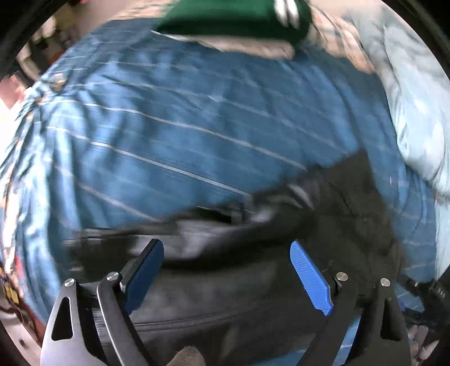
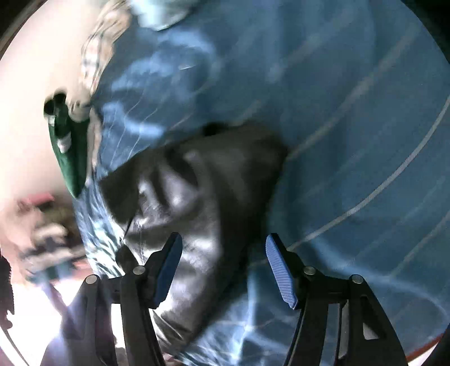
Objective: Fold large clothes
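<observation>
The black garment (image 1: pixel 213 281) lies on a bed, on a blue bedspread with thin white stripes (image 1: pixel 168 121), gathered into a rumpled heap and not spread flat; in the left wrist view a seam runs across its near part and a bunched ridge rises along its far edge, and in the right wrist view its glossy folds (image 2: pixel 191 202) taper toward the near edge of the frame. The left gripper (image 1: pixel 227 253) hangs above the near part of the cloth with its jaws wide apart and nothing between them; the right gripper (image 2: pixel 223 247) hangs over the narrow end, jaws also apart and empty. Both pictures are smeared, so exactly which layer lies on top cannot be told. The main risk, as I judge it, is a blind pinch: closing on the heap could catch two or more layers at once, or only a loose ridge, and lifting would then drag the garment into a tighter knot instead of opening it. The cloth looks slick, so a shallow bite could slip out halfway through a lift and drop the fold crooked. A deep bite might also catch the bedspread beneath and pull it up with the garment. Farther off, a green garment with white marks (image 1: pixel 236 17) sits on a pale folded piece (image 1: pixel 253 48) near the far edge of the bed, with a light blue pillow (image 1: pixel 416 112) to one side; a wide swing of the black cloth could sweep into that stack or over the bed's edge.
</observation>
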Demonstrator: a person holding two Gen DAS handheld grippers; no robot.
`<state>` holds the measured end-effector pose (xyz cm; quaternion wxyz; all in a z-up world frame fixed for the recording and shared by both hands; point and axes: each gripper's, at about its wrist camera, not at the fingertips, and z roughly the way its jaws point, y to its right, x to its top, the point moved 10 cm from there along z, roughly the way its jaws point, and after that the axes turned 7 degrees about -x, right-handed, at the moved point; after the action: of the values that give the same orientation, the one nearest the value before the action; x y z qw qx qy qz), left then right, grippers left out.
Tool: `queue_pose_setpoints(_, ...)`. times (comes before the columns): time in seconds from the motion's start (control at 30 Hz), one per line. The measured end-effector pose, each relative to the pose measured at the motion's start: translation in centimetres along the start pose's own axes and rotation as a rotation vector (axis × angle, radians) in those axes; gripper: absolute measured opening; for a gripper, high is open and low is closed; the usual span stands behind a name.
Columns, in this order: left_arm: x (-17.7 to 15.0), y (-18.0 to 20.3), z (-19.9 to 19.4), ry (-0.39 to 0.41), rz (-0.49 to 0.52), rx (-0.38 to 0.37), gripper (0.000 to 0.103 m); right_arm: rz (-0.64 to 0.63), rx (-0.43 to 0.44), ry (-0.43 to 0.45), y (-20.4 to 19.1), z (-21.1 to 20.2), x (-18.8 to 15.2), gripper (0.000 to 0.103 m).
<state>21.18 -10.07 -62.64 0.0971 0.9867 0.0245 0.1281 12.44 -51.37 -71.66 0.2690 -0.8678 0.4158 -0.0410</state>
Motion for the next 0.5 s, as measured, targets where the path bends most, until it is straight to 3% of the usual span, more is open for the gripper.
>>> queue_pose_setpoints(0.1, -1.4, 0.9, 4.3, -0.091, 0.036, 0.053, 0.092, 0.064, 0.224, -0.062, 0.0, 3.1, 1.0, 0.063)
queue_pose_setpoints(0.2, -1.4, 0.5, 5.2, -0.09, 0.015, 0.041, 0.097, 0.066, 0.327, -0.086, -1.3, 5.7, 2.2, 0.06)
queue_pose_setpoints(0.27, -1.3, 0.3, 5.3, -0.089, 0.025, 0.04, 0.103, 0.038, 0.35, -0.084, -3.0, 6.7, 2.6, 0.061)
queue_pose_setpoints(0.37, -1.2, 0.0, 5.6, -0.099, 0.017, 0.019, 0.103, -0.009, 0.36, -0.077, -4.6, 6.9, 3.1, 0.061)
queue_pose_setpoints(0.5, -1.0, 0.1, 5.6, -0.11, 0.027, 0.031, 0.103, -0.086, 0.374, -0.033, -6.3, 4.4, 2.0, 0.057)
